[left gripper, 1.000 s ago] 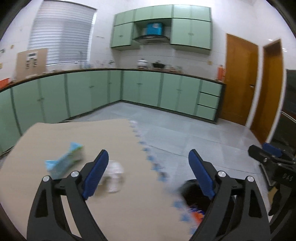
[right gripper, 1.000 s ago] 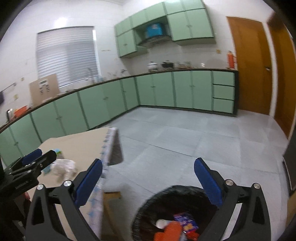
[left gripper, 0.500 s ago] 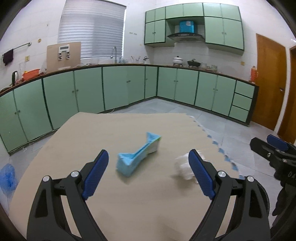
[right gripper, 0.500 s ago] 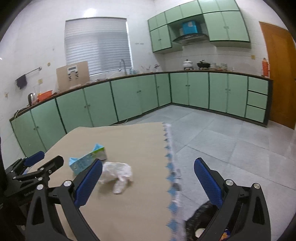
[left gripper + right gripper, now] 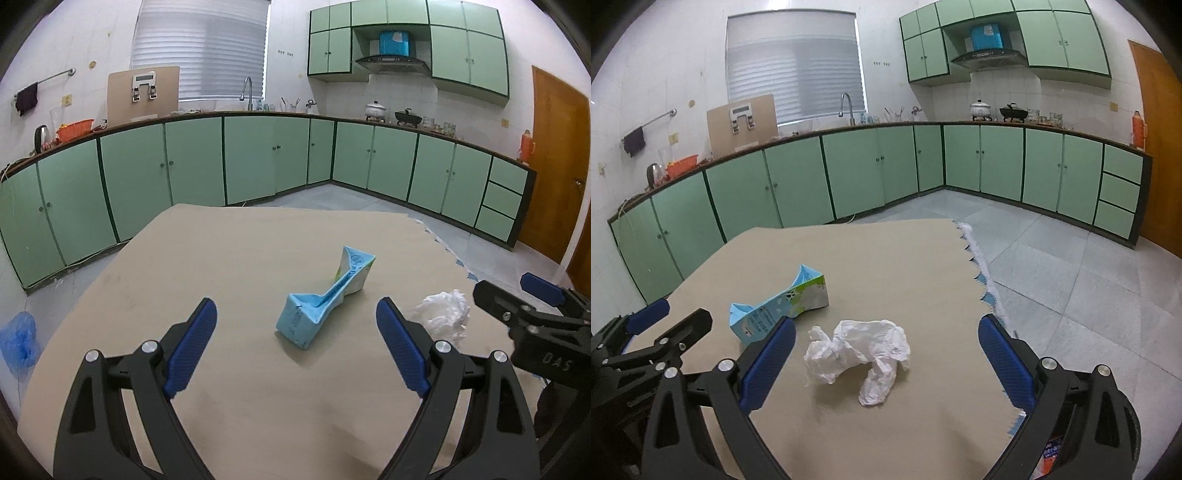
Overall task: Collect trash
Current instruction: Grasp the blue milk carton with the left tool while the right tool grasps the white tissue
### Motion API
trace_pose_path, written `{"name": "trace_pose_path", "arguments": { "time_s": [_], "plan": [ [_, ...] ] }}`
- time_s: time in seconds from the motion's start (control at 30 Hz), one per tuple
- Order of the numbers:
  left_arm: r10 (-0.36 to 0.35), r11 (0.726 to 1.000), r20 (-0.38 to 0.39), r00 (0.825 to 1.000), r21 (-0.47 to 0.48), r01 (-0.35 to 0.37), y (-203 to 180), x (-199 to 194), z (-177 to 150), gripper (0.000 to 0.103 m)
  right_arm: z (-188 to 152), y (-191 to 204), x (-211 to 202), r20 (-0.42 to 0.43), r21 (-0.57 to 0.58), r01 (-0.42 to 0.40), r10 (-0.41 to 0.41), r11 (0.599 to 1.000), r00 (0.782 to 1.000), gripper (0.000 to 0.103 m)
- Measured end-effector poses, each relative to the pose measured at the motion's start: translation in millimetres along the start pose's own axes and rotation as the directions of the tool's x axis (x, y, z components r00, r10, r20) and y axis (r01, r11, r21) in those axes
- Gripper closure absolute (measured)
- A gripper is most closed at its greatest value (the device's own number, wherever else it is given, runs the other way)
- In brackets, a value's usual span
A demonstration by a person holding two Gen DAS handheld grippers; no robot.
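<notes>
Both claws spread wide and empty above the bench, trash lying ahead of them.

Your left claw point(image 5: 295, 343) hangs with its blue pads far apart, touching nothing; the crushed blue carton point(image 5: 325, 299) lies on the tan bench point(image 5: 236, 258) just ahead, between the pads. Your right claw point(image 5: 886, 354) is equally wide and holds nothing; the crumpled white plastic point(image 5: 860, 354) sits on the bench between its pads, just right of the carton. A black bin point(image 5: 1071, 443) with wrappers inside shows past the bench edge, behind your right claw's right finger.
</notes>
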State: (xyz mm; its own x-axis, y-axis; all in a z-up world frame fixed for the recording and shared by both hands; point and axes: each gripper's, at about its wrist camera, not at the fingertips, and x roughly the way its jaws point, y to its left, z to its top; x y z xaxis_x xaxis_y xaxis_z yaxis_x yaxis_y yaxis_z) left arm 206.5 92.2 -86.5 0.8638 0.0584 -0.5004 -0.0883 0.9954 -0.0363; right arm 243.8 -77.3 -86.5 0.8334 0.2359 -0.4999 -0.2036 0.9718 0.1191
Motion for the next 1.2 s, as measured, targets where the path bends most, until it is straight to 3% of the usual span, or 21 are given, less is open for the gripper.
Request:
{"name": "trace_pose_path", "arguments": {
  "time_s": [0.43,0.5,0.83,0.93,1.2],
  "plan": [
    [0.008,1.0,-0.035,0.999,-0.019,-0.008,16,17,-1,0.018,-6,14,40,-0.12,-0.017,0.008,-0.01,1.0,0.993,0.008],
    [0.001,1.0,-0.046,0.999,-0.022,-0.002,15,21,-1,0.018,-7,14,45,-0.145,-0.015,0.0,-0.002,1.0,0.989,0.016],
    [-0.027,0.999,-0.116,0.993,-0.031,0.023,11,43,2,0.018,-10,16,53,-0.188,-0.012,-0.062,0.059,0.998,0.98,0.076],
    [-0.037,0.999,-0.146,0.989,-0.03,0.033,8,54,3,0.018,-10,17,50,-0.177,-0.019,-0.068,0.064,0.997,0.982,0.081],
    [-0.056,0.998,-0.208,0.977,-0.011,0.055,1,82,10,0.018,-6,10,39,-0.143,-0.026,-0.067,0.063,0.997,0.988,0.081]
  ]
}}
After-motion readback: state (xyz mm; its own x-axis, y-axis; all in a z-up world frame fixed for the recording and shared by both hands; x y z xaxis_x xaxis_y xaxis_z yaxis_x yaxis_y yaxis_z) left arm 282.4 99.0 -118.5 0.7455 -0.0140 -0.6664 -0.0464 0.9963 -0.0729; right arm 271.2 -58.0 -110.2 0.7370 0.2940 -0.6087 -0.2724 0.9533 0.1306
